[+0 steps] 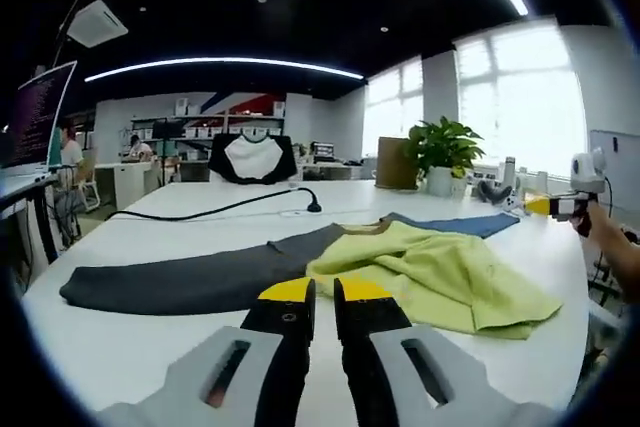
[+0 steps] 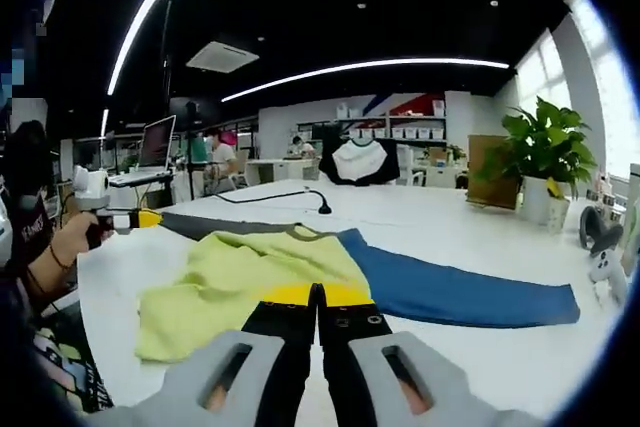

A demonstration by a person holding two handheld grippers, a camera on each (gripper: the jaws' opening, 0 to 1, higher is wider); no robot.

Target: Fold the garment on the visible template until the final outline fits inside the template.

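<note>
A long-sleeved garment lies crumpled on the white table (image 1: 150, 237). Its yellow-green body (image 1: 430, 272) is bunched up, one dark grey sleeve (image 1: 190, 282) stretches to the left, and a blue sleeve (image 1: 460, 224) runs away behind it. My left gripper (image 1: 325, 292) hovers just short of the body's near edge, jaws shut on nothing. In the right gripper view the yellow-green body (image 2: 250, 277) lies straight ahead, the blue sleeve (image 2: 460, 292) to its right and the grey sleeve (image 2: 220, 224) behind. My right gripper (image 2: 318, 294) is shut and empty at the body's edge. A hand holds the left gripper (image 2: 148, 218) at the table's left side.
A black cable (image 1: 220, 209) crosses the far part of the table. A potted plant (image 1: 440, 152) and a brown box (image 1: 397, 162) stand at the back right. White controllers (image 2: 600, 247) lie by the right edge. Behind the table are a black-and-white garment (image 1: 252, 157) on a chair, and desks with monitors and people.
</note>
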